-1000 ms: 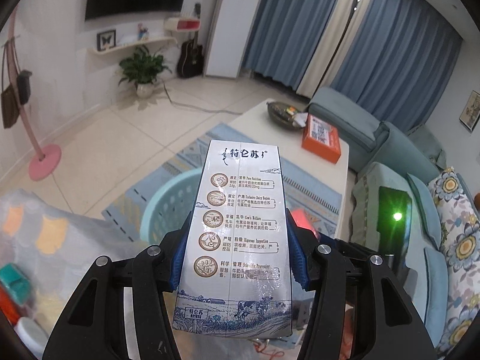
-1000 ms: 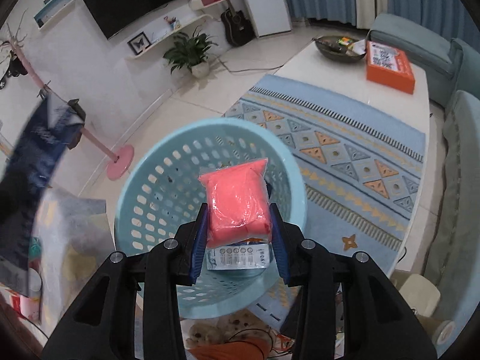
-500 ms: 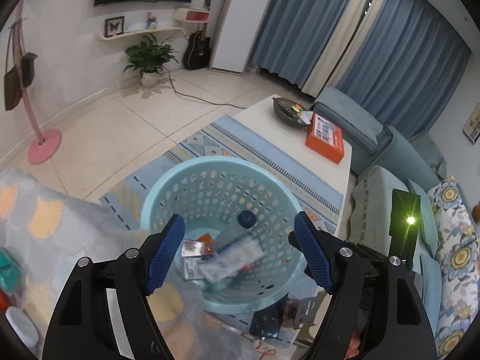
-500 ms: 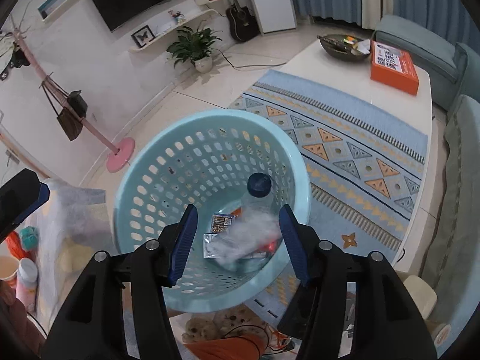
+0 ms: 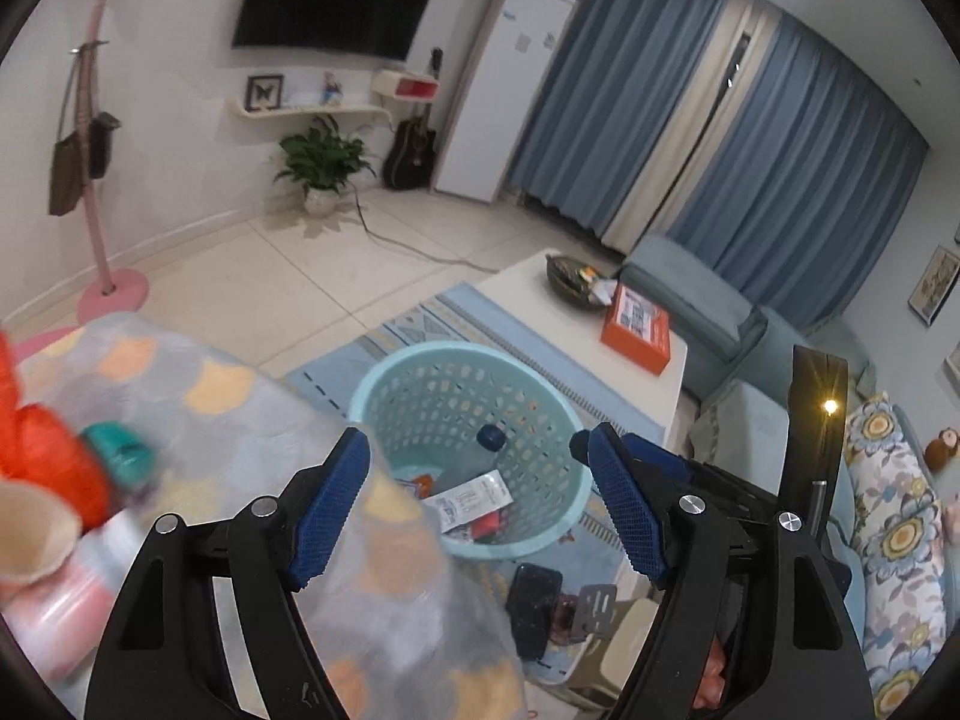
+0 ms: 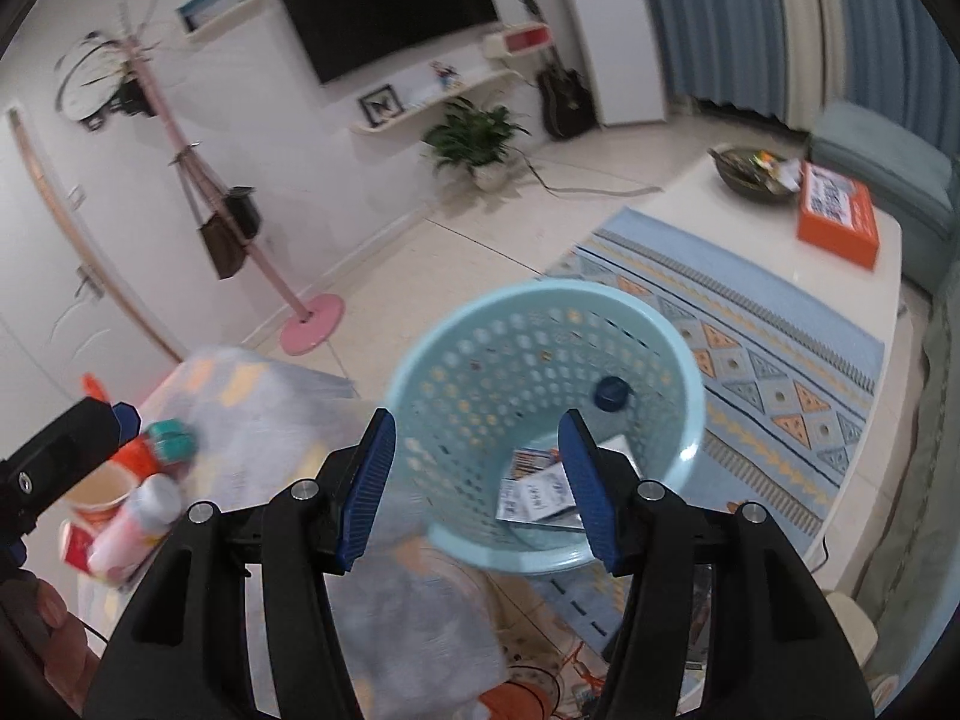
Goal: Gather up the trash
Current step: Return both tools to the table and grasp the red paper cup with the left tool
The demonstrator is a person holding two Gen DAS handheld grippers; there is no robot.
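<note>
A light blue perforated basket (image 5: 420, 360) (image 6: 540, 291) stands on the floor below both grippers. Inside it lie a bottle with a dark blue cap (image 5: 490, 436) (image 6: 611, 393), a white printed carton (image 5: 471, 498) (image 6: 537, 495) and a red packet (image 5: 487, 525). My left gripper (image 5: 474, 441) is open and empty above the basket's near rim. My right gripper (image 6: 476, 420) is also open with nothing between its fingers. The left gripper's body (image 6: 66, 450) shows at the left edge of the right wrist view.
A cloth-covered table (image 6: 270, 408) at the near left carries a teal-capped item (image 6: 171, 438), a paper cup (image 6: 99, 498) and a pink bottle (image 6: 138, 525). Beyond the patterned rug (image 6: 780, 360) is a coffee table with an orange box (image 5: 636, 327). A phone (image 5: 534, 597) lies on the floor.
The left gripper let go of the white carton and the right let go of the pink packet; both dropped into the basket. Both grippers opened, then rose and drew back over the cloth-covered table.
</note>
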